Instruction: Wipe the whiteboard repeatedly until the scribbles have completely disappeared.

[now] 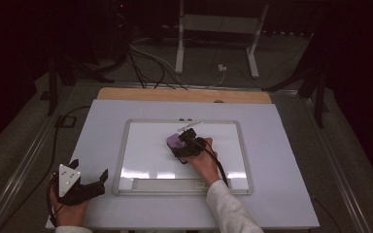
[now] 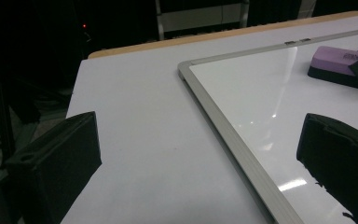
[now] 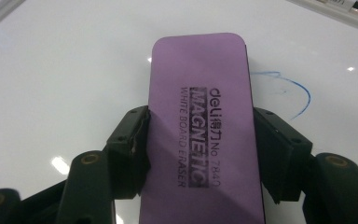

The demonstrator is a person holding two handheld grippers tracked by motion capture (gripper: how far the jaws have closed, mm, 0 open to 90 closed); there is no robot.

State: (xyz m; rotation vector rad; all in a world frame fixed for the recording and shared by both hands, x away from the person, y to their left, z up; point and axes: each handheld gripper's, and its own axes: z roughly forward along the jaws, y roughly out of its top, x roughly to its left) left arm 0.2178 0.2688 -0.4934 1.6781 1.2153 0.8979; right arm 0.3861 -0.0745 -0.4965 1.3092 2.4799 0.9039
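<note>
Right gripper [image 3: 200,154] clamps purple eraser [image 3: 203,126] by its long sides, flat on whiteboard [image 1: 141,145]. Label reads "deli MAGNETIC WHITE BOARD ERASER No 7840". Blue pen stroke [image 3: 298,91] just beyond. Left gripper [image 1: 90,182] wide open, empty, at table's near-left corner.

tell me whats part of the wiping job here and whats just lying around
In the job:
purple eraser
right gripper, shut on it
whiteboard
blue mark

Lying about:
marker at the board's far edge
left gripper, open, off the board
</note>
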